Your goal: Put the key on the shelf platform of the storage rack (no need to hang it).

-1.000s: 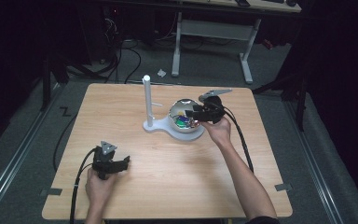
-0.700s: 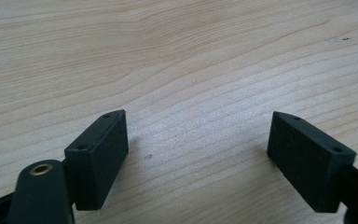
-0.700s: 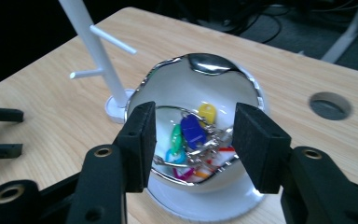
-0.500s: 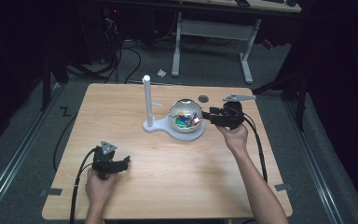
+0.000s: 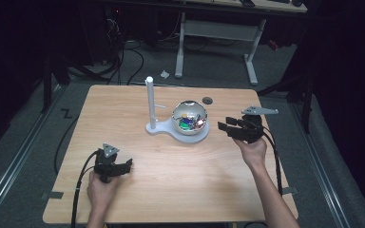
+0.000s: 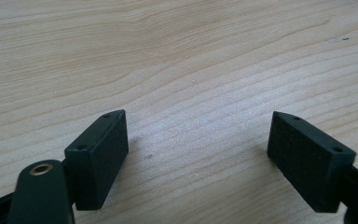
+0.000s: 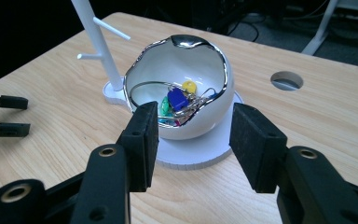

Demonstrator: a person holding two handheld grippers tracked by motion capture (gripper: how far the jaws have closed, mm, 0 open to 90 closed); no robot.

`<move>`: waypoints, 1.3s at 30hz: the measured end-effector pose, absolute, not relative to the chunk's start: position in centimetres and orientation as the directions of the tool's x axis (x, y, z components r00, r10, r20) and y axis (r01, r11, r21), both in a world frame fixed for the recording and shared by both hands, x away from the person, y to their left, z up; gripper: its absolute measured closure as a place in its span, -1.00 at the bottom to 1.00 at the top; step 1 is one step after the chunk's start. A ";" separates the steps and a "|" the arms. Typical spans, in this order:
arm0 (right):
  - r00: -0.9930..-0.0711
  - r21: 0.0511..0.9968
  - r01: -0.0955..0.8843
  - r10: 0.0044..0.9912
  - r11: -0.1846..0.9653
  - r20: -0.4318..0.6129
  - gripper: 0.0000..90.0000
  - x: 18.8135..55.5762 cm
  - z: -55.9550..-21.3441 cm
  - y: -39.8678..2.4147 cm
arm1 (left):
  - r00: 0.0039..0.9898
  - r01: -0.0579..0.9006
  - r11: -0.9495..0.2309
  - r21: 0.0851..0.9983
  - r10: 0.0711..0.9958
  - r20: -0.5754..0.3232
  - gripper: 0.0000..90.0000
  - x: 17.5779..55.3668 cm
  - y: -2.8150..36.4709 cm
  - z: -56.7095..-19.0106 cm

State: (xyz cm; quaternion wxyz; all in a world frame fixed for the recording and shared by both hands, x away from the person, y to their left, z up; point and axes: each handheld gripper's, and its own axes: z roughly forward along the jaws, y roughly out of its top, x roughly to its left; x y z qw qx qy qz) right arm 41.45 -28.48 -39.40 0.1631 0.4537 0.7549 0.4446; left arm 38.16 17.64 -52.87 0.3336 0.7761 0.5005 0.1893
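Observation:
A shiny silver bowl (image 5: 189,117) sits on a white round base joined to an upright white post (image 5: 149,102) with small pegs. In the right gripper view the bowl (image 7: 205,74) is white inside and holds coloured key tags on wire rings (image 7: 177,100). My right gripper (image 5: 224,128) hovers just right of the bowl and points at it. Its jaws (image 7: 193,135) are open; they have just been closing a little with nothing between them. My left gripper (image 5: 126,165) rests low at the table's front left, open (image 6: 196,144) over bare wood.
A round cable hole (image 5: 207,100) lies in the wooden tabletop behind the bowl. The table edge runs close behind the right hand's side. Desk legs and cables stand on the dark floor beyond the table. Both grippers trail black cables.
My right gripper has drawn back from over the bowl to the right, and now stands beside it. The left gripper has kept still.

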 end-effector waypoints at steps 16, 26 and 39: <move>-0.509 0.839 0.514 0.851 0.179 0.131 0.17 37.2 -40.4 -29.7 | 0.427 0.650 -0.277 0.707 0.903 -0.040 -0.54 38.2 17.6 -52.9; -0.496 0.831 0.530 0.857 0.170 0.141 0.15 35.9 -43.4 -30.0 | 0.427 0.651 -0.277 0.707 0.903 -0.039 -0.54 38.2 17.6 -52.9; -0.410 0.732 0.642 0.909 0.226 0.080 0.07 35.9 -51.1 -29.9 | 0.426 0.650 -0.275 0.708 0.904 -0.040 -0.54 38.2 17.6 -52.9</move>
